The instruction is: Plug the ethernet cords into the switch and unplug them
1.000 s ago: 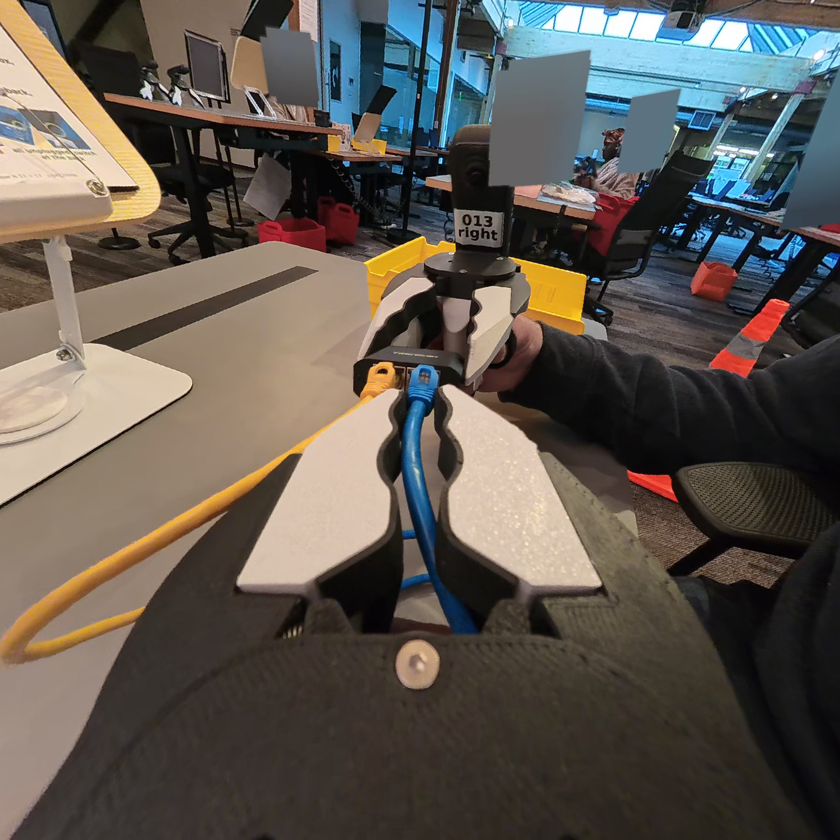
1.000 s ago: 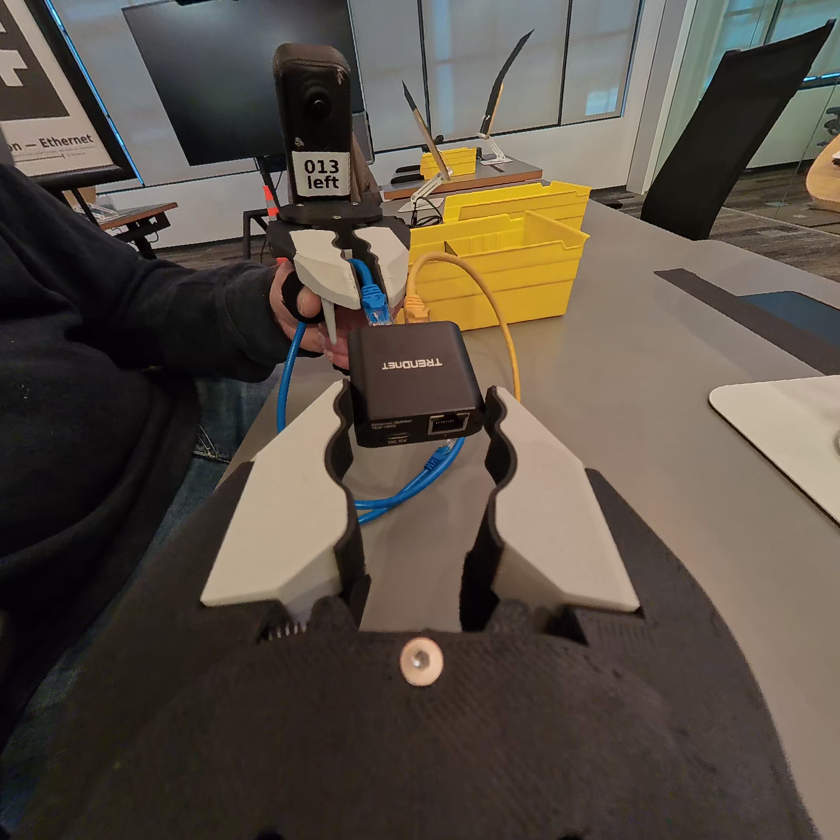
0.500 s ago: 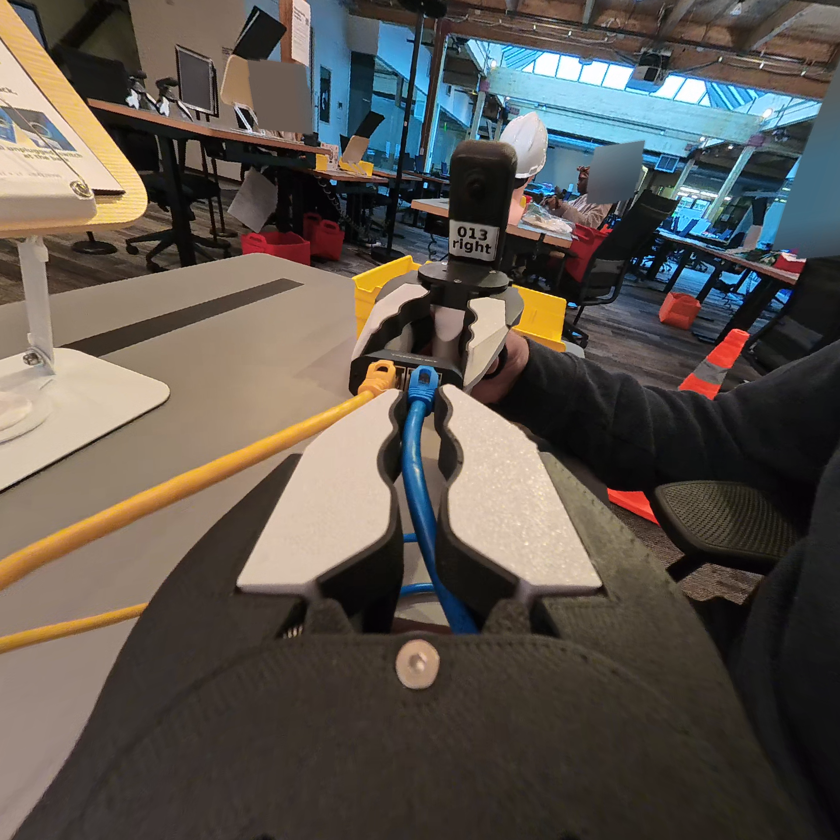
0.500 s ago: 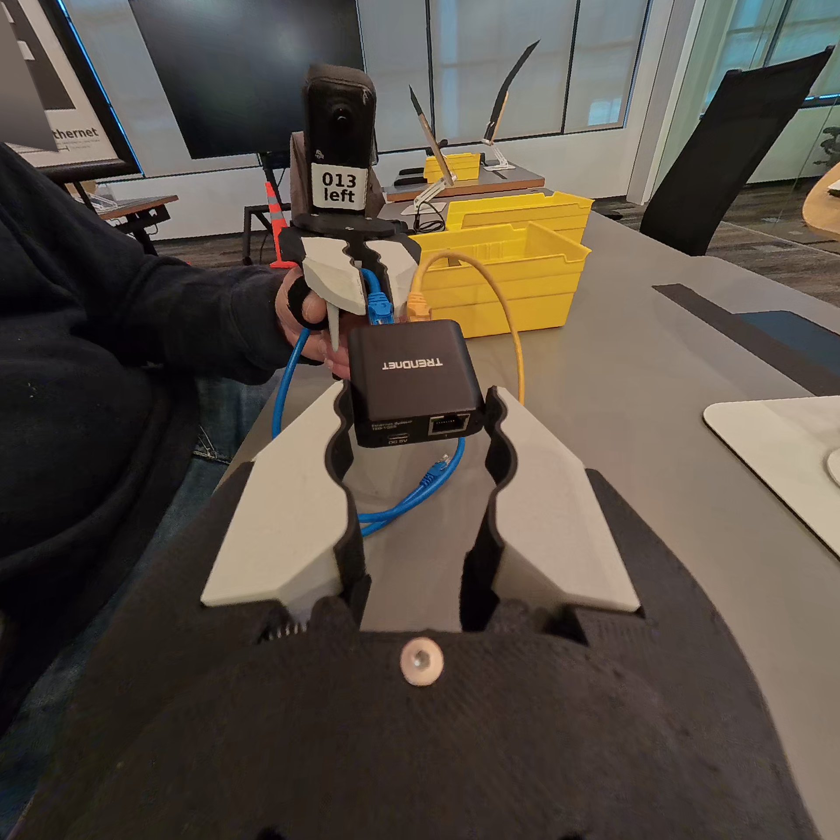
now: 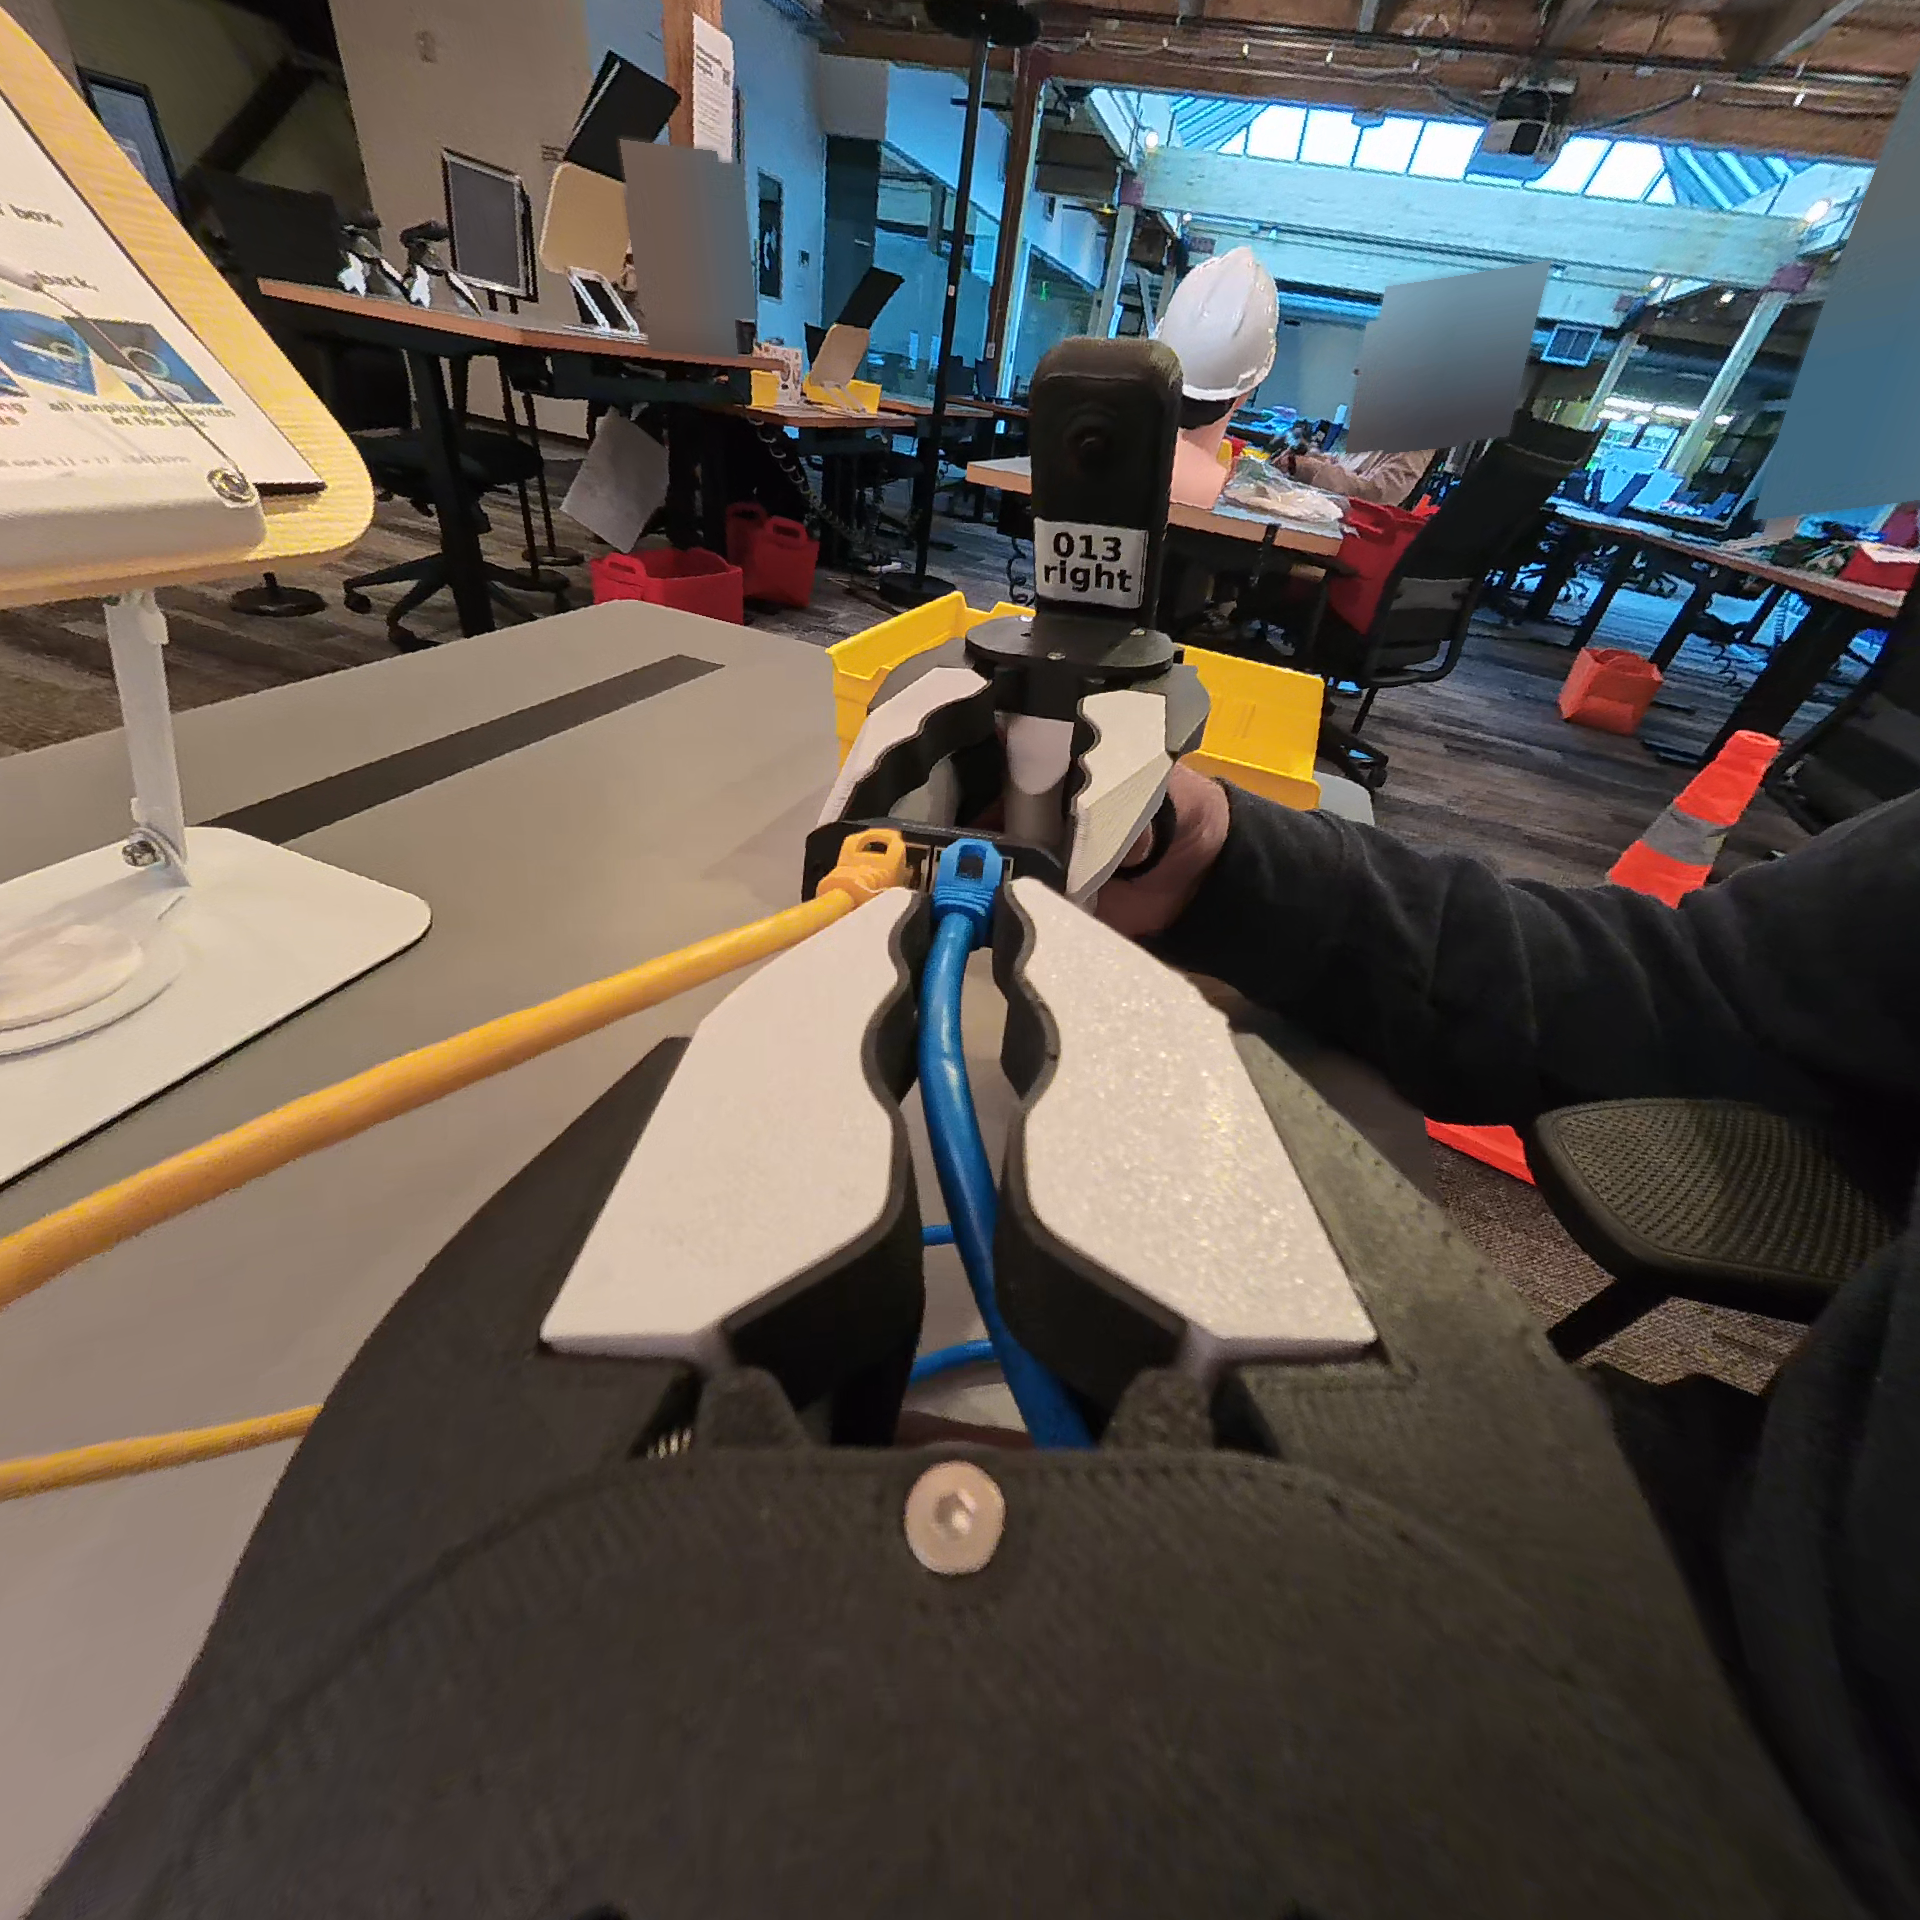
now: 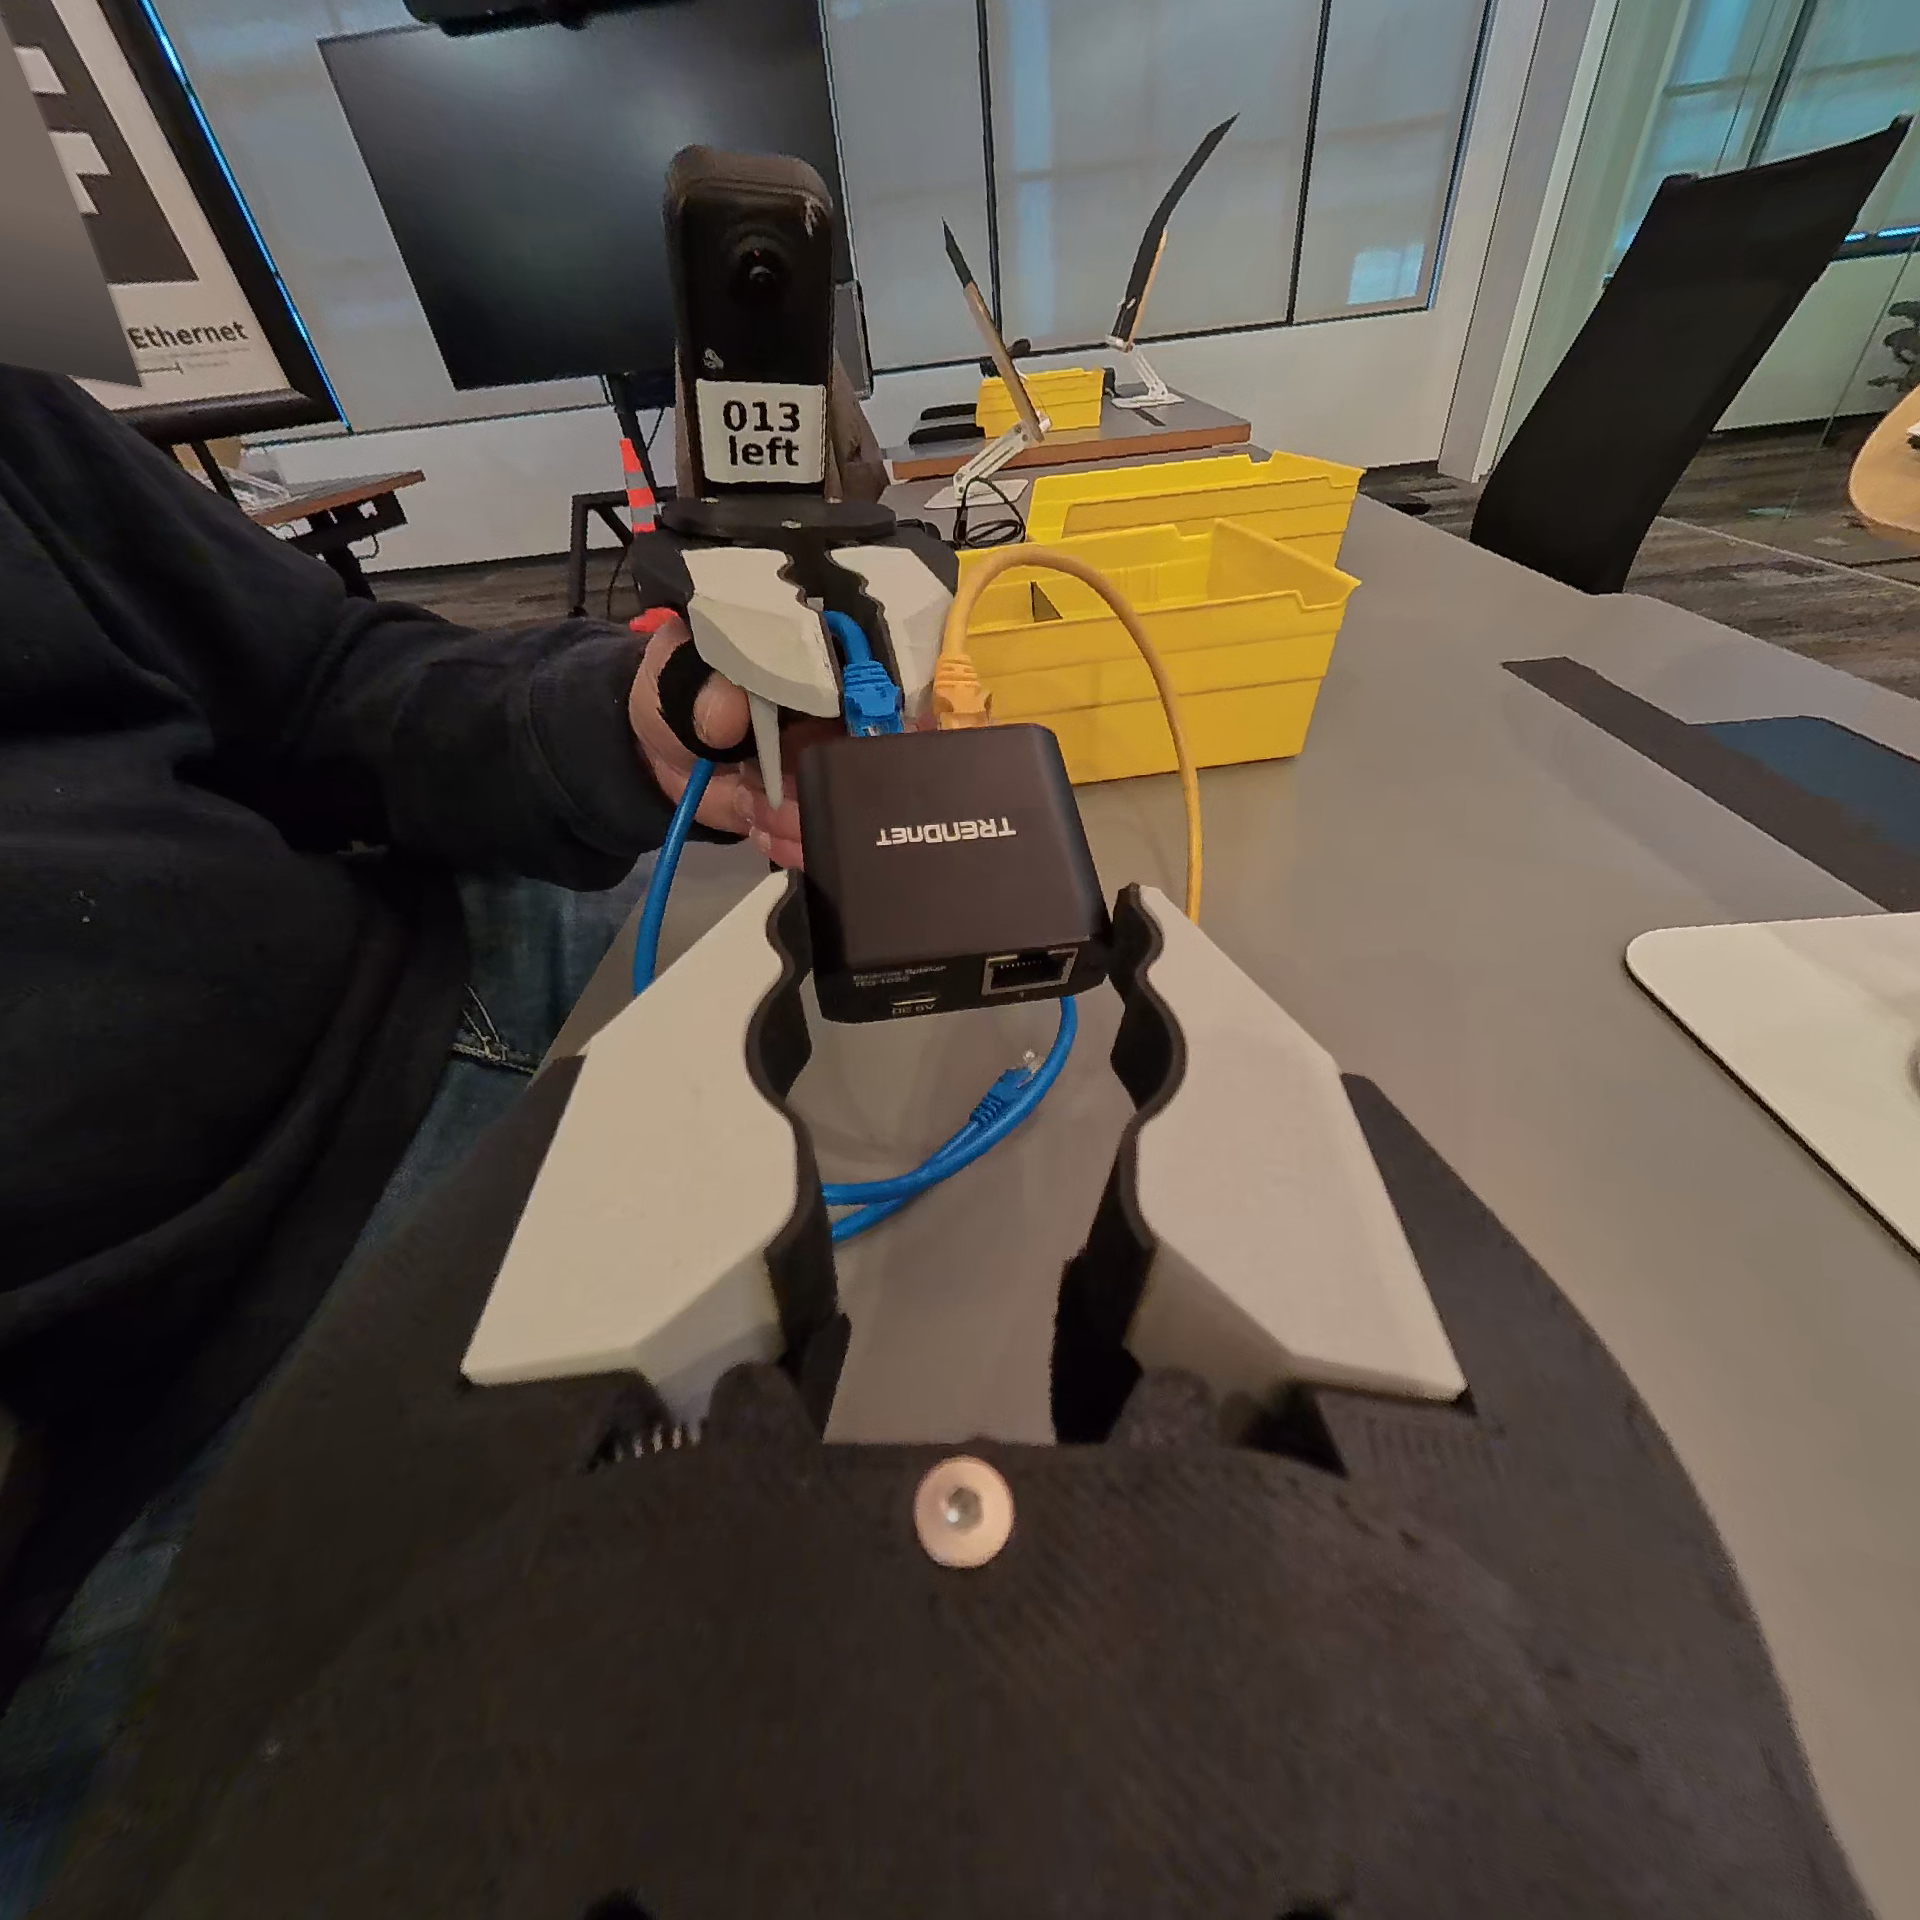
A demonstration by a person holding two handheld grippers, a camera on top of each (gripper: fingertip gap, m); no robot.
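Switch (image 6: 951, 862) sits clamped between the tips of the right gripper (image 6: 954, 920), one finger on each side wall, held up off the grey table (image 6: 1455, 831). Its near face, with an open port, points back between those fingers, and there's free space under it and behind it down to the gripper body.

Across from it, the left gripper (image 5: 954, 906) is squeezed on the blue cord (image 5: 961, 1060) just behind its plug, which sits at a port on the switch's far face. Can't tell if it's fully seated. The cord runs back through the narrow gap between the left fingers. Its other plug lies loose on the table below the switch, between the right fingers (image 6: 1278, 1132) in that view.

Just outside the left gripper's left fingertip, the yellow cord (image 5: 468, 1060) is plugged in beside the blue one. So that side is tight, fingertip and yellow plug nearly touching. From the right wrist view it arcs up and over toward the yellow bins (image 6: 1164, 665) beyond the switch. Wide bare table lies past the right gripper's right finger, up to the white stand base (image 6: 1787, 1039).
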